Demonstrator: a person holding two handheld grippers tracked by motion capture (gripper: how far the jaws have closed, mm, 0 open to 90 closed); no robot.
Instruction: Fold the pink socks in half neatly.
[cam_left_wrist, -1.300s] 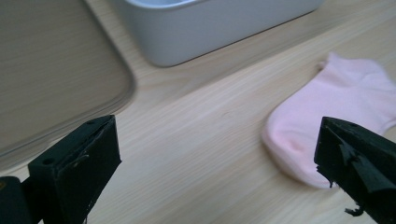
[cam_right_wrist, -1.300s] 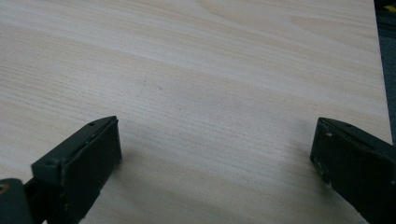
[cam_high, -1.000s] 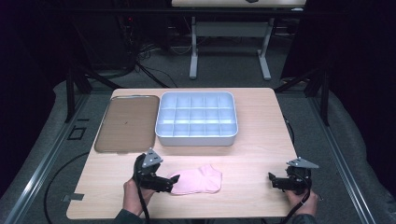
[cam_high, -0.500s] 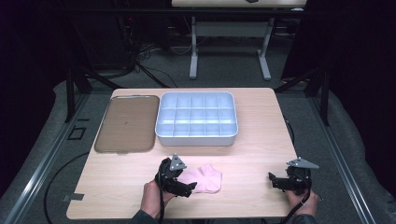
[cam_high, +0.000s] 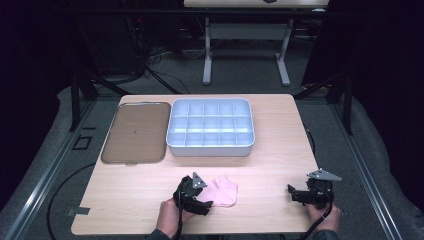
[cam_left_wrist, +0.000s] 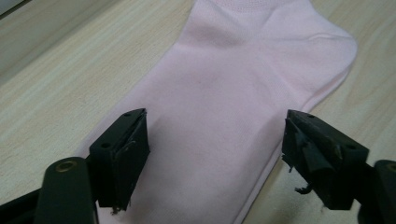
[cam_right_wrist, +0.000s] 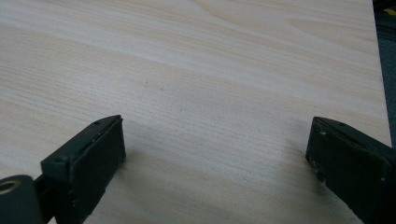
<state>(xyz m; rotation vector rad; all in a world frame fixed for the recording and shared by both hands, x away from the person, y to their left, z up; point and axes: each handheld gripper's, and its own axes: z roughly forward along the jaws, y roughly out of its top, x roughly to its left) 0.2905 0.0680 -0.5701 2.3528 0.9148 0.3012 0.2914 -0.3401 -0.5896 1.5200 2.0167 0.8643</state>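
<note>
Pink sock (cam_left_wrist: 233, 121) between left gripper (cam_left_wrist: 217, 161) jaws, apart, just closing, not clamping; right gripper (cam_right_wrist: 215, 163) jaws wide over bare table (cam_right_wrist: 196, 70).

I see one obstacle at the table's far edge: the pale blue compartmented plastic tray (cam_high: 210, 127), with a flat brown rectangular lid (cam_high: 135, 132) just left of it. Nearer than that tray, bare light wooden tabletop (cam_high: 270, 175) gives me free passage, broken by a flat pink sock (cam_high: 222, 191).
</note>
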